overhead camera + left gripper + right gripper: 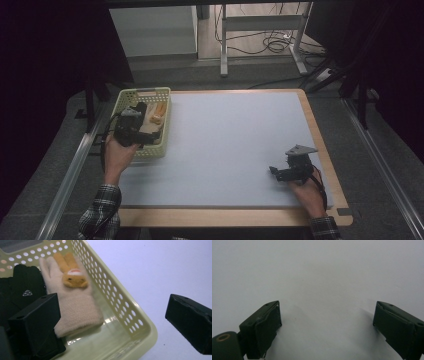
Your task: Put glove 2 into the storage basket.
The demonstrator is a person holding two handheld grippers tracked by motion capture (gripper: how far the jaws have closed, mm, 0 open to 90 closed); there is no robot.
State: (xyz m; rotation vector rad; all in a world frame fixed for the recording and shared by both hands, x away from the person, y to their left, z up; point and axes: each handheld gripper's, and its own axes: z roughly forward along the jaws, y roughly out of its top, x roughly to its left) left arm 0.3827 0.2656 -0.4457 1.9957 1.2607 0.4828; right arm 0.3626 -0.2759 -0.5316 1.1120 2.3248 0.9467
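Hovering over the pale yellow perforated plastic basket [123, 97] at the desk's far left corner, the left gripper [141, 112] has its jaws spread wide and holds nothing. One jaw hangs inside the basket, the other outside its near wall. The cream fleece glove with an orange rabbit face [72, 302] lies flat on the basket floor, fingers pointing away, just beside a black knit glove with a small white logo [25, 287] along the other side. This looks like the reach before a pick. Next, the left gripper would need to shift inward and descend so both jaws straddle the cream glove's cuff. The basket wall stands in the way, and the black glove could get caught. The right gripper [278, 173] rests low over the bare white desk mat [235, 145], jaws spread, empty, well apart from the basket.
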